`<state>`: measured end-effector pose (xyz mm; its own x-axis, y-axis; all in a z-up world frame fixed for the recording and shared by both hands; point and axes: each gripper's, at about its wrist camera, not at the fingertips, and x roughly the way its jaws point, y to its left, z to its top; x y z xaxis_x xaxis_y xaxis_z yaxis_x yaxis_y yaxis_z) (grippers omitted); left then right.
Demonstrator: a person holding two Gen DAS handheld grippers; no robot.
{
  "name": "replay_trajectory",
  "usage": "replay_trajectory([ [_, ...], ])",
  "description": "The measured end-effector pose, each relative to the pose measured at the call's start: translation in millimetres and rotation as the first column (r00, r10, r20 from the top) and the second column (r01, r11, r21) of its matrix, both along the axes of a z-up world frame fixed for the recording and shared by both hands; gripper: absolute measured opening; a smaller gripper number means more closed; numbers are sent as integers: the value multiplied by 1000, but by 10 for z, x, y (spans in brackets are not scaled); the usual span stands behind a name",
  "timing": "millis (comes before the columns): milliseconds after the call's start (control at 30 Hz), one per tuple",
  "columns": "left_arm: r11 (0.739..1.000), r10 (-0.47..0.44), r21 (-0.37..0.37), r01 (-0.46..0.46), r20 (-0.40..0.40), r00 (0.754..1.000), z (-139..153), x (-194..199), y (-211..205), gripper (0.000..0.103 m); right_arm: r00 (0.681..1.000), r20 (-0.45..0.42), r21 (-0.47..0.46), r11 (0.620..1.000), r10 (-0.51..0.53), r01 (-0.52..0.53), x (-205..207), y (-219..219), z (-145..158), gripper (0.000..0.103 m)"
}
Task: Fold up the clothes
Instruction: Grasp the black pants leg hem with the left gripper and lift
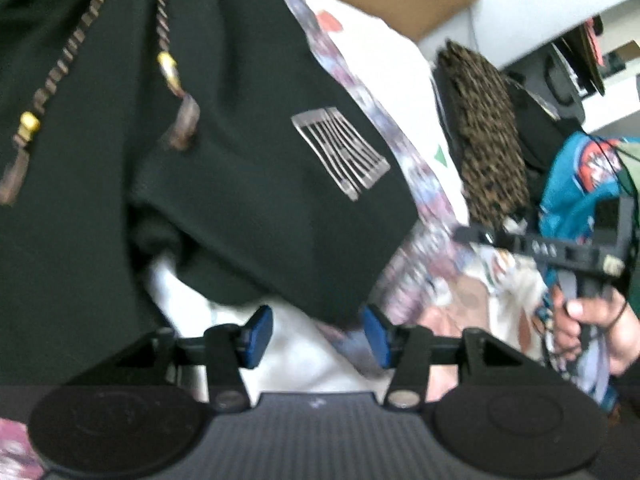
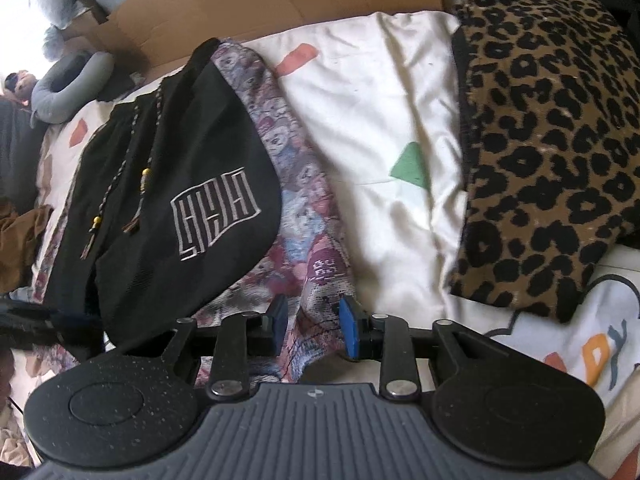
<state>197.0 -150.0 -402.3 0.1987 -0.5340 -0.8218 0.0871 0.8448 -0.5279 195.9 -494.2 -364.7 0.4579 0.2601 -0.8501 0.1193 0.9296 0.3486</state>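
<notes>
Black shorts [image 1: 240,160] with a grey embroidered logo [image 1: 340,152] and braided drawstrings lie over a patterned purple garment [image 1: 404,168] on a white bedsheet. My left gripper [image 1: 316,336] is open, its blue pads on either side of the shorts' lower hem. In the right wrist view the black shorts [image 2: 180,208] lie on the left, the patterned garment [image 2: 304,216] beside them. My right gripper [image 2: 314,330] is open, its pads on either side of a fold of the patterned garment's edge. The right gripper [image 1: 472,236] also shows in the left wrist view, held by a hand.
A leopard-print garment [image 2: 548,140] lies folded at the right on the white sheet [image 2: 372,120]. A cardboard sheet [image 2: 256,4] lies behind the bed. A grey neck pillow [image 2: 68,84] sits far left. A teal garment [image 1: 580,184] hangs at right.
</notes>
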Motion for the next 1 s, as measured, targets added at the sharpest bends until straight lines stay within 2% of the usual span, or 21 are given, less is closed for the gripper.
replay_trajectory([
  [33, 1000, -7, -14, 6, -16, 1000, -40, -25, -50, 53, 1000, 0, 0, 1000, 8, -8, 6, 23, 0, 20],
  [100, 1000, -4, -21, 3, -13, 1000, -70, -56, -107, 52, 1000, 3, -6, 1000, 24, -24, 19, 73, 4, 14],
  [133, 1000, -2, -24, 2, -12, 1000, -86, -72, -136, 47, 1000, 4, -6, 1000, 30, -30, 27, 97, 8, 8],
  [167, 1000, -1, -28, 0, -11, 1000, -101, -87, -164, 36, 999, 6, -2, 999, 36, -36, 34, 118, 13, 7],
  [233, 999, 3, -36, -3, -9, 1000, -129, -116, -218, 23, 999, 9, 4, 999, 49, -49, 47, 171, 21, 5],
  [300, 997, 10, -70, -11, -10, 1000, -111, -94, -214, 18, 998, 12, 7, 998, 66, -66, 61, 233, 28, 5],
  [367, 995, 14, -94, -15, -9, 1000, -95, -70, -211, 5, 997, 16, 8, 997, 81, -81, 76, 285, 29, 4],
  [667, 989, 120, -97, -112, 82, 989, 141, -49, 129, 1, 993, 34, 32, 993, 111, -112, 148, 423, 44, 3],
  [1000, 965, 260, -60, -254, 168, 951, 359, -46, 547, 1, 992, 31, 63, 990, 121, -123, 187, 478, 16, 6],
])
